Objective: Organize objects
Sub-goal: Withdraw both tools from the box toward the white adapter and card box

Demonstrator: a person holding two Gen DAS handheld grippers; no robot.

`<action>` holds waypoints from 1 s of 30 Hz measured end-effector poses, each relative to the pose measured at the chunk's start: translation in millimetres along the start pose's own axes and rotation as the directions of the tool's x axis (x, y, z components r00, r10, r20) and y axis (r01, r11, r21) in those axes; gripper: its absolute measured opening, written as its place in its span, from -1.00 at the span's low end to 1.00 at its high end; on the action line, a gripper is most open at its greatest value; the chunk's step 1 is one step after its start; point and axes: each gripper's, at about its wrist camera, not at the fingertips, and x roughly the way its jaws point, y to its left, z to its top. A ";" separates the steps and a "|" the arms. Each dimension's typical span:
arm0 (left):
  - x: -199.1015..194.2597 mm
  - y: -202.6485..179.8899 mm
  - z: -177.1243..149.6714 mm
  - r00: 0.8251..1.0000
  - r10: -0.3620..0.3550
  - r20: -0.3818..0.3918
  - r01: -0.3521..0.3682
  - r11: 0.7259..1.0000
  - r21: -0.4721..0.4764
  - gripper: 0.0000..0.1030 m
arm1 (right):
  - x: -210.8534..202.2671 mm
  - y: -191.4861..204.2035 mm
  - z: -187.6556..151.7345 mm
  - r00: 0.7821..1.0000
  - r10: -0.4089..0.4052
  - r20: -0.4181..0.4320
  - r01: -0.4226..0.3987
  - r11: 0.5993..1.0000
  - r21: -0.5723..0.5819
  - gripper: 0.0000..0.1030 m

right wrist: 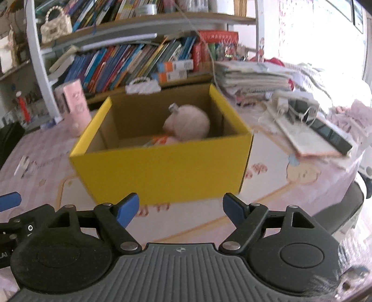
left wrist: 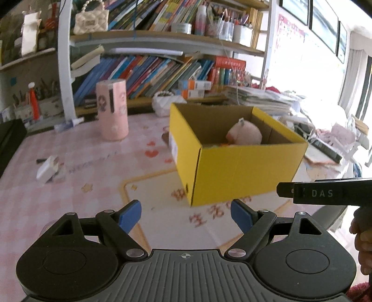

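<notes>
- The left tool (left wrist: 185, 215) stood at the bottom centre of its view, blue pads wide apart, with nothing between them.
- The right tool (right wrist: 181, 210) sat low in its own view, likewise spread wide and empty; that view was blurred.
- A yellow box (left wrist: 234, 167) stood open on the bench (left wrist: 88, 162), right of centre in the left view and mid-frame in the right view (right wrist: 162, 172), just beyond both tools.
- Inside the box lay a pink plush (left wrist: 245, 133), toward its far right corner, with a small metal cap or loop on top; something orange showed beside it, too blurred to name.
- A pink cylinder (left wrist: 114, 109) stood upright at upper left of the left view, well apart from the box.
- A small white plug (left wrist: 47, 172) lay on the bench at the left of that view, away from everything else.
- A white basket-like thing (left wrist: 165, 102) sat just behind the box.
- Shelves (left wrist: 148, 76) of leaning books filled the top of both views, with a cream quilted bag (left wrist: 91, 19) on the upper shelf.
- A paper stack (right wrist: 253, 76) lay at upper right of the right view, with a dark flat device (right wrist: 330, 134) and cords nearby.
- At the right edge of the left view, part of the other tool's body marked "DAS" reached in, a hand (left wrist: 363, 237) below it.
</notes>
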 end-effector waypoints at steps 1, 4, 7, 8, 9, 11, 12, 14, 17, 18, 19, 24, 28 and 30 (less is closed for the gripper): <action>-2.8 1.7 -2.5 1.000 0.003 -0.004 -0.003 1.000 0.000 0.67 | -1.5 2.6 -3.2 1.000 0.003 -0.006 -0.003 1.000 0.000 0.53; -11.6 5.6 -10.9 1.000 0.010 -0.016 -0.010 1.000 -0.001 0.67 | -7.1 10.7 -13.2 1.000 0.014 -0.022 -0.014 1.000 -0.003 0.53; -19.4 8.3 -17.7 0.999 0.016 -0.027 -0.016 1.000 -0.001 0.67 | -12.1 18.7 -23.3 0.999 0.030 -0.040 -0.030 1.000 -0.006 0.53; -22.2 9.2 -20.6 0.999 0.018 -0.032 -0.018 1.000 -0.001 0.67 | -13.9 21.9 -27.4 0.998 0.038 -0.048 -0.038 0.999 -0.009 0.53; -24.2 10.0 -23.0 0.999 0.019 -0.037 -0.019 1.000 0.001 0.67 | -15.2 24.4 -30.7 0.998 0.044 -0.055 -0.045 0.999 -0.012 0.53; -28.7 11.4 -27.9 0.999 0.022 -0.047 -0.022 1.000 0.003 0.67 | -18.1 30.6 -37.4 0.996 0.060 -0.069 -0.061 0.998 -0.020 0.53; -31.2 12.3 -30.7 0.998 0.023 -0.053 -0.023 1.000 0.005 0.67 | -19.6 33.3 -39.8 0.995 0.066 -0.074 -0.068 0.997 -0.023 0.53; -35.2 14.0 -34.9 0.998 0.025 -0.061 -0.025 1.000 0.007 0.67 | -22.1 38.6 -44.6 0.994 0.078 -0.083 -0.080 0.996 -0.031 0.53; -41.2 17.4 -40.4 0.997 0.030 -0.069 -0.029 1.000 0.008 0.67 | -25.6 46.1 -51.7 0.991 0.090 -0.096 -0.094 0.995 -0.036 0.53; -43.7 18.9 -42.2 0.997 0.033 -0.071 -0.033 0.999 0.007 0.67 | -26.5 48.4 -53.8 0.991 0.093 -0.101 -0.097 0.995 -0.036 0.53; -45.5 20.1 -43.6 0.997 0.036 -0.071 -0.036 0.999 0.006 0.67 | -27.2 49.9 -55.1 0.990 0.096 -0.104 -0.100 0.994 -0.036 0.53; -56.1 29.6 -49.0 0.996 0.057 -0.067 -0.058 0.998 -0.010 0.67 | -32.1 60.5 -60.9 0.988 0.113 -0.109 -0.118 0.992 -0.046 0.53; -62.6 35.2 -51.2 0.996 0.072 -0.061 -0.074 0.997 -0.022 0.67 | -35.4 69.4 -62.9 0.986 0.128 -0.108 -0.135 0.989 -0.063 0.53; -66.0 37.5 -51.6 0.995 0.080 -0.056 -0.081 0.996 -0.026 0.67 | -37.4 73.5 -63.9 0.985 0.134 -0.107 -0.142 0.987 -0.071 0.53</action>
